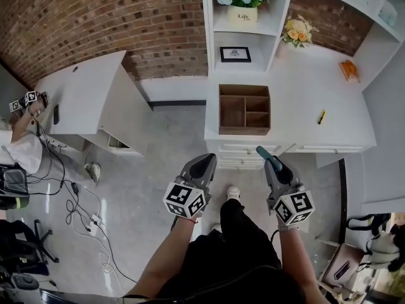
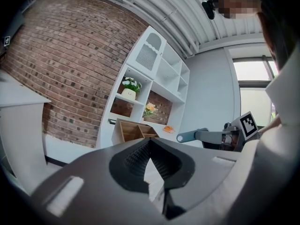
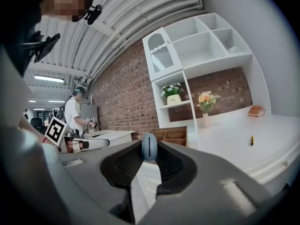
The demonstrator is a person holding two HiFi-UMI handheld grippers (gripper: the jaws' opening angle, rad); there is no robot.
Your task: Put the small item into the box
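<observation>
A wooden box (image 1: 221, 110) with several open compartments stands on the white counter (image 1: 297, 87), ahead of both grippers. My right gripper (image 1: 262, 153) is held in front of the counter's drawers, shut on a small blue-teal item (image 1: 261, 151). In the right gripper view the blue item (image 3: 149, 146) stands upright between the pads, with the box (image 3: 174, 131) just behind it. My left gripper (image 1: 207, 159) hovers beside it over the floor, its jaws together with nothing in them. From the left gripper (image 2: 149, 143) I see the box (image 2: 123, 129) and the right gripper (image 2: 197, 136).
A small yellow thing (image 1: 321, 116) and an orange object (image 1: 348, 70) lie on the counter. A flower vase (image 1: 297, 31), a flower pot (image 1: 242, 5) and a framed picture (image 1: 235, 54) sit on the shelves. Another person (image 1: 19, 138) works at a white desk (image 1: 82, 97). Cables (image 1: 88, 214) trail over the floor.
</observation>
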